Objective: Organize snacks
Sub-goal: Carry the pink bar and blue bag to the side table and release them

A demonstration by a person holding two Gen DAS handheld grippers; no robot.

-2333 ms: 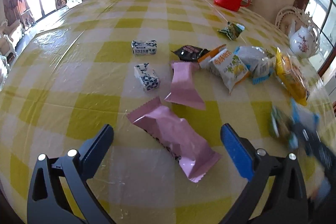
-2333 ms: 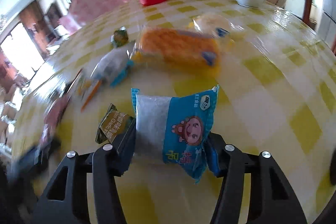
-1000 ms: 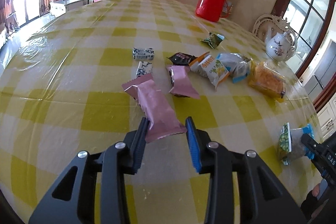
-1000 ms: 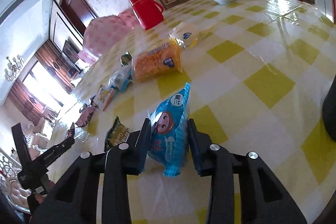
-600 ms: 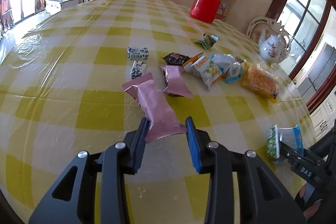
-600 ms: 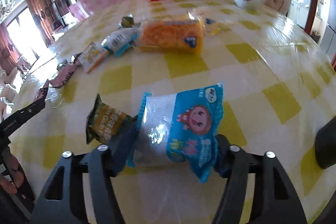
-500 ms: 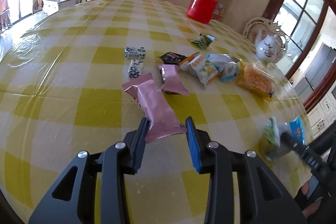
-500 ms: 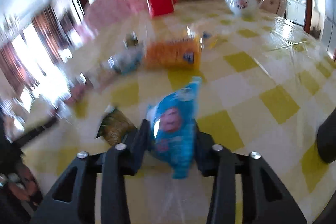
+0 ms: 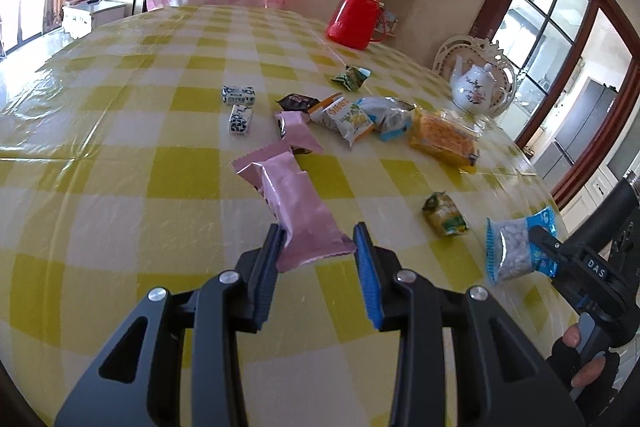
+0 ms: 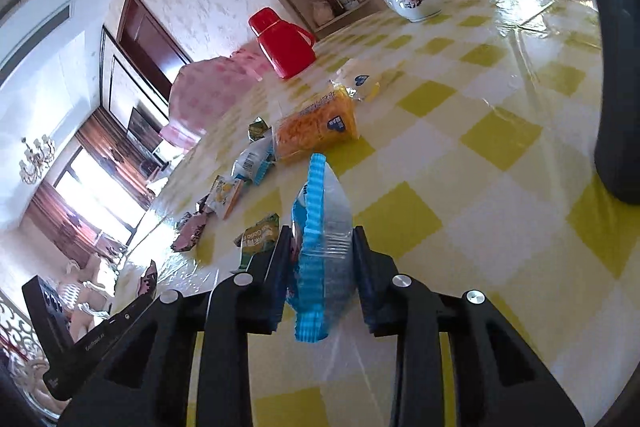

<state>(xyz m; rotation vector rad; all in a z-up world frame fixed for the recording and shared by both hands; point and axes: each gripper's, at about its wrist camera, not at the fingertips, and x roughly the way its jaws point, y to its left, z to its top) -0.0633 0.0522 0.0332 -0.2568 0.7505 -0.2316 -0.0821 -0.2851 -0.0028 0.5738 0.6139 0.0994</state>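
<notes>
My left gripper [image 9: 318,239] is shut on a pink snack packet [image 9: 296,203], held a little above the yellow checked table [image 9: 120,187]. In the right wrist view my right gripper [image 10: 322,239] grips a blue and clear snack packet [image 10: 320,223] edge-on, its jaws still closing tighter on it. That blue packet [image 9: 516,247] also shows at the right of the left wrist view, lifted off the cloth. A small green and yellow packet [image 9: 444,219] lies on the table beside it.
More snacks lie in a loose row mid-table: an orange packet [image 9: 442,141], a second pink packet [image 9: 298,131], two blue-white candies [image 9: 241,119] and several others. A red thermos [image 9: 354,15] and a white teapot [image 9: 476,89] stand at the far side.
My left gripper shut on the pink packet and raised it. My right gripper squeezed the blue packet, turned it on edge and carried it away from the green packet, which stayed on the table.
</notes>
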